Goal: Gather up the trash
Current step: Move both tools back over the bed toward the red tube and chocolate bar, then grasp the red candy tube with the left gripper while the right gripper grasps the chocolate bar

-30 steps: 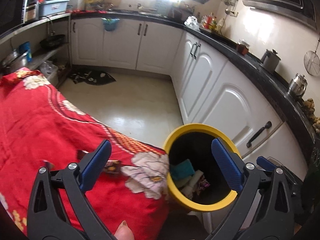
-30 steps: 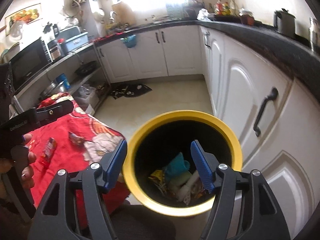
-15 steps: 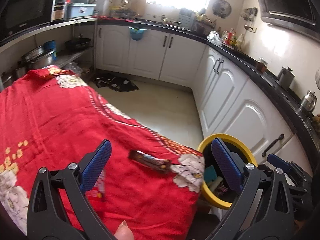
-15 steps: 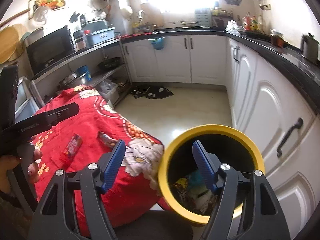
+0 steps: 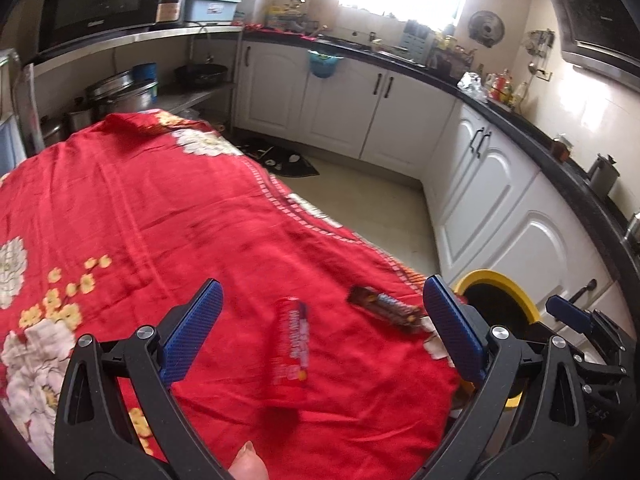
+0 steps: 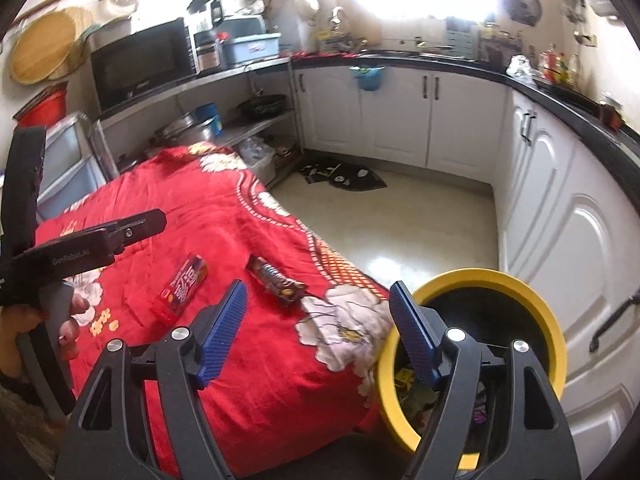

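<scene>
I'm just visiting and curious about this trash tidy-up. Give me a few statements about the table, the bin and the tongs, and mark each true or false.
1. Two wrappers lie on the red cloth: a red packet and a dark wrapper. True.
2. The yellow-rimmed bin is empty. False: trash lies inside it.
3. The left tongs grip the red packet. False: they are open and hold nothing.
4. The right tongs hold nothing. True: their jaws are opening, nothing between them.
5. The bin stands on the table. False: it stands beside it.

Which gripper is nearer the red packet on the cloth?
Left. The left gripper hangs right over the red packet, jaws open either side of it. The right gripper, jaws opening and empty, sits nearer the yellow bin, with the packet off to its left.
</scene>
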The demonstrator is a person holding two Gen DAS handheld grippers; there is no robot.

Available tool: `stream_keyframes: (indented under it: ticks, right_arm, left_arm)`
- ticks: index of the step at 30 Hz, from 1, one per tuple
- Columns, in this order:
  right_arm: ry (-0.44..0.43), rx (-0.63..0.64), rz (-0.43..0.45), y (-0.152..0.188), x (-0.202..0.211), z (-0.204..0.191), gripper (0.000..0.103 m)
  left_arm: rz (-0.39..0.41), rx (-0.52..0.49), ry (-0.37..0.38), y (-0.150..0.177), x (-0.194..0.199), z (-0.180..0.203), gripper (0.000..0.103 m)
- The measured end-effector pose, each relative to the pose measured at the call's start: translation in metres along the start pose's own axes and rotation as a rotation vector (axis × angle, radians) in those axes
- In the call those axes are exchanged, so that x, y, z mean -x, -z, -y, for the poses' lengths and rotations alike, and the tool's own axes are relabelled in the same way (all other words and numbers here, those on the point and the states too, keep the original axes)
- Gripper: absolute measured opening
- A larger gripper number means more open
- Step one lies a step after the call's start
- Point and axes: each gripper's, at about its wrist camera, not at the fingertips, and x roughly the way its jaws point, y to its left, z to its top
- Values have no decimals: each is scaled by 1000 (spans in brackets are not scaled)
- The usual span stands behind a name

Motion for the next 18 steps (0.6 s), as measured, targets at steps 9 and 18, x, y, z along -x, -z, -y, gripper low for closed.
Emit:
stream_keyframes:
  ticks: [9, 18]
  right_arm:
    - [-37, 103, -102, -3, -60, -20, 71]
    - [-44, 215, -208, -6, -118, -36, 63]
  left_arm:
    - [-77, 29, -36, 16, -12, -33, 92]
    - [-184, 33, 10, 39, -34, -37, 71]
